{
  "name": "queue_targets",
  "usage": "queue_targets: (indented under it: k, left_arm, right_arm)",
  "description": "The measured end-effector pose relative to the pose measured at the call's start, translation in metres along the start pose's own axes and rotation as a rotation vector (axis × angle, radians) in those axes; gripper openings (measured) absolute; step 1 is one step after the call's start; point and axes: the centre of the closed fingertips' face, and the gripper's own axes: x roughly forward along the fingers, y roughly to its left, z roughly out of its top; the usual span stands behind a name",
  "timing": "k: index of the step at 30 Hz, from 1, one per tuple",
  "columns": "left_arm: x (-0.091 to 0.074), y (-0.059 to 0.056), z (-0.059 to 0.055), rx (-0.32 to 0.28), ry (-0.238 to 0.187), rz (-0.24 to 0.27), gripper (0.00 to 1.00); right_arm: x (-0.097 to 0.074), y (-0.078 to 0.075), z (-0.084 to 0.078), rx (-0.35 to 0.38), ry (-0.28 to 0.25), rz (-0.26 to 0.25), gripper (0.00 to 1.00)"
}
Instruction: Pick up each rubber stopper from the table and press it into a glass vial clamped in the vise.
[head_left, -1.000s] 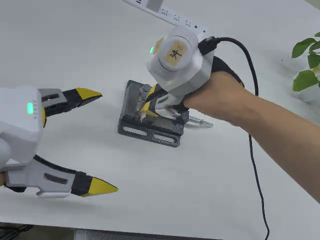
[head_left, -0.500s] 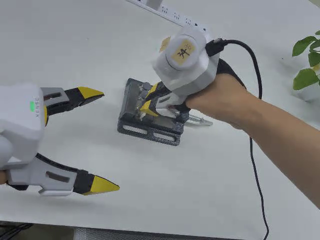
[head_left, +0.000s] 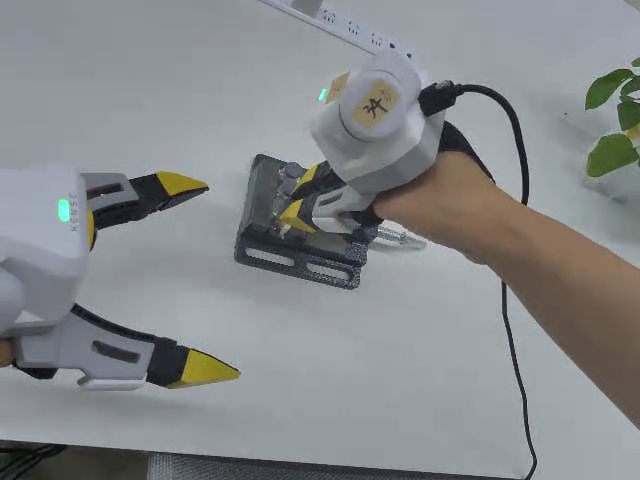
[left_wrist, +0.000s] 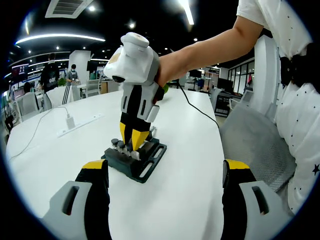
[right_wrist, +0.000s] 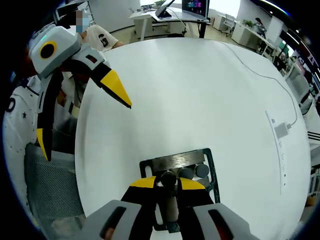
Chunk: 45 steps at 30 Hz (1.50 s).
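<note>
Right tool (head_left: 296, 197) over the vise (head_left: 300, 262), jaws drawn close about a rubber stopper (right_wrist: 168, 177) on a glass vial (right_wrist: 170, 207); whether they grip it cannot be told. Two more stoppers (right_wrist: 186, 173) stand just beside it in the vise. Left tool (head_left: 218, 278), jaws spread wide, hovers above the desk (head_left: 420, 360), well apart from the vise.

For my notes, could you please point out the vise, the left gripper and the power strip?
vise (head_left: 300, 263): head view, front base plate.
left gripper (head_left: 221, 279): head view, midway between fingertips.
power strip (left_wrist: 88, 121): left gripper view, top face.
</note>
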Motion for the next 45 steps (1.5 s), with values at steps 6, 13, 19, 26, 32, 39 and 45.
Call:
queue_targets:
  k: [6, 13, 19, 26, 32, 39, 45]
  left_arm:
    - [0.0, 0.0, 0.0, -0.001, 0.0, 0.0, 0.94]
    - [0.001, 0.001, 0.001, 0.0, -0.002, -0.001, 0.94]
    - [0.001, 0.001, 0.002, 0.002, -0.002, -0.005, 0.94]
    - [0.0, 0.002, 0.001, 0.0, 0.001, -0.002, 0.94]
    - [0.0, 0.002, 0.001, -0.001, 0.0, 0.0, 0.94]
    - [0.0, 0.002, 0.0, -0.003, 0.0, 0.001, 0.94]
    - [0.0, 0.003, -0.001, -0.007, 0.001, 0.003, 0.94]
  right_arm:
    - [-0.007, 0.0, 0.005, 0.011, -0.024, 0.0, 0.11]
    - [-0.016, -0.002, 0.006, -0.014, -0.042, -0.017, 0.04]
    - [-0.014, -0.003, 0.003, -0.009, -0.05, -0.002, 0.0]
    - [-0.011, 0.0, 0.003, -0.019, -0.047, 0.011, 0.0]
    - [-0.007, 0.001, 0.003, -0.028, -0.04, 0.018, 0.0]
    - [-0.004, -0.001, 0.002, -0.032, -0.03, 0.019, 0.0]
    - [-0.004, 0.0, 0.002, -0.055, -0.021, 0.016, 0.0]
